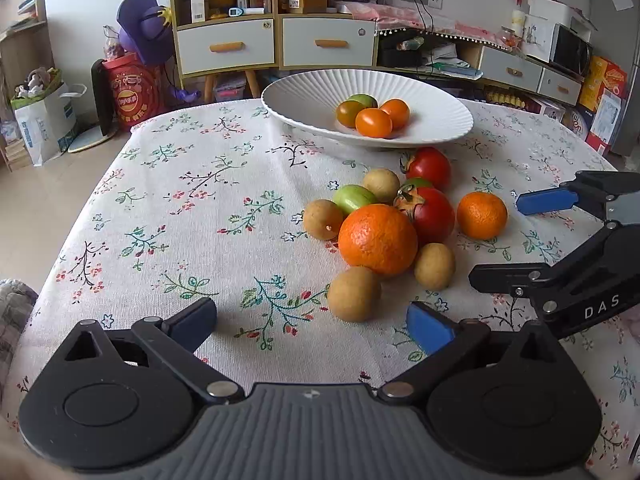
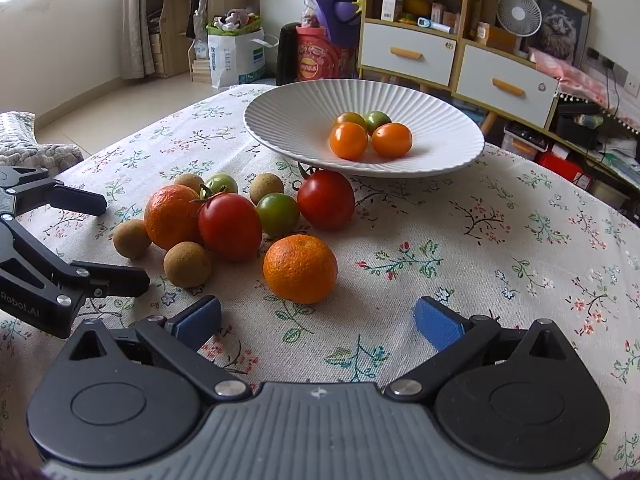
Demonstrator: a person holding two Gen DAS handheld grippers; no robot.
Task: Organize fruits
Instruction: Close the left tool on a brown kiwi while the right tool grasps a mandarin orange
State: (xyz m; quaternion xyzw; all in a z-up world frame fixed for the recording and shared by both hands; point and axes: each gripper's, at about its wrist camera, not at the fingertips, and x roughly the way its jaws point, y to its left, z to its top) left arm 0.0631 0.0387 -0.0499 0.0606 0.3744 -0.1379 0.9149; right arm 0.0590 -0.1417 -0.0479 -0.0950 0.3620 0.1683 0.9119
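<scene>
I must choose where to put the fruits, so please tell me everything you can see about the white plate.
The plate is white, wide and shallow, with fine ribs running from the centre to the rim; it looks ceramic. It stands upright on the floral tablecloth at the far side of the table, behind the loose fruits. Four small tomatoes lie inside, two orange and two greenish. A red tomato sits close under its near rim; whether they touch is unclear.

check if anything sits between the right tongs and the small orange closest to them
Nothing visible does. The right tongs are open, and only bare tablecloth lies between them and the small orange, which sits apart from the other fruit.
</scene>
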